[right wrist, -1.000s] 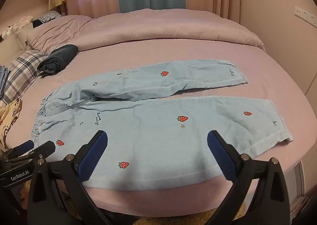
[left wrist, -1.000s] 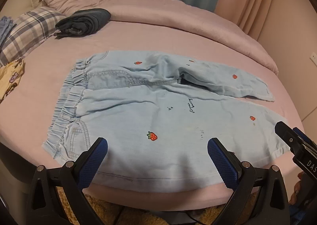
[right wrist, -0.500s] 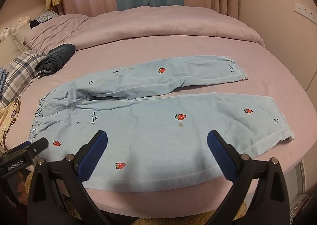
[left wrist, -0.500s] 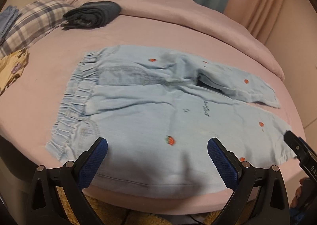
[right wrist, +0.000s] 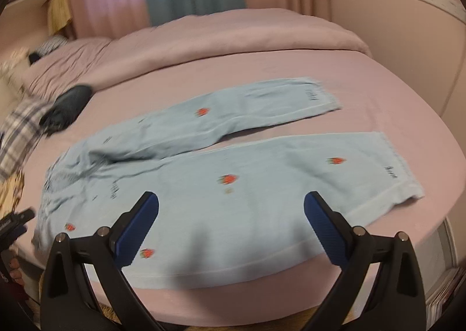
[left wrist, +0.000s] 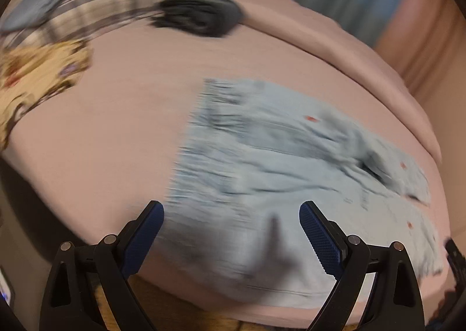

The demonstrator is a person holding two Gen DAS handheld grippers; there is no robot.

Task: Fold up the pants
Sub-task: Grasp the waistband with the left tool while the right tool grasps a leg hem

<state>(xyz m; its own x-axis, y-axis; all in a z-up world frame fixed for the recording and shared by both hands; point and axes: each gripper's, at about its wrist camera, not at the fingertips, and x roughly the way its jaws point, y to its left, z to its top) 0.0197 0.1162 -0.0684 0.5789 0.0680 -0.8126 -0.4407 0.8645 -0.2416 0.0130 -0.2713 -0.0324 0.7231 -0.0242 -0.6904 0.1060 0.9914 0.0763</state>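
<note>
- The pink bed carried everything; the light blue pants lay spread flat on it toward its near edge, legs apart in a narrow V, waistband at the bed's left end and both cuffs toward its right end
- Judged from that layout, no fold had been made, and the step in hand was likely to bring one leg over the other
- To do it well, each gripper should pinch the same side seam, one near the waistband and one near the cuff, lift low and together, and lay the leg edge to edge on its twin
- A dark folded garment sat farther up the bed, well apart from the pants, beside a plaid pillow
- The left gripper hovered above the waistband end, fingers spread wide, holding nothing
- The right gripper hovered over the near leg, likewise spread and empty
- Small dark script showed by each cuff and near the crotch, too blurred to read; red strawberries dotted the cloth
</note>
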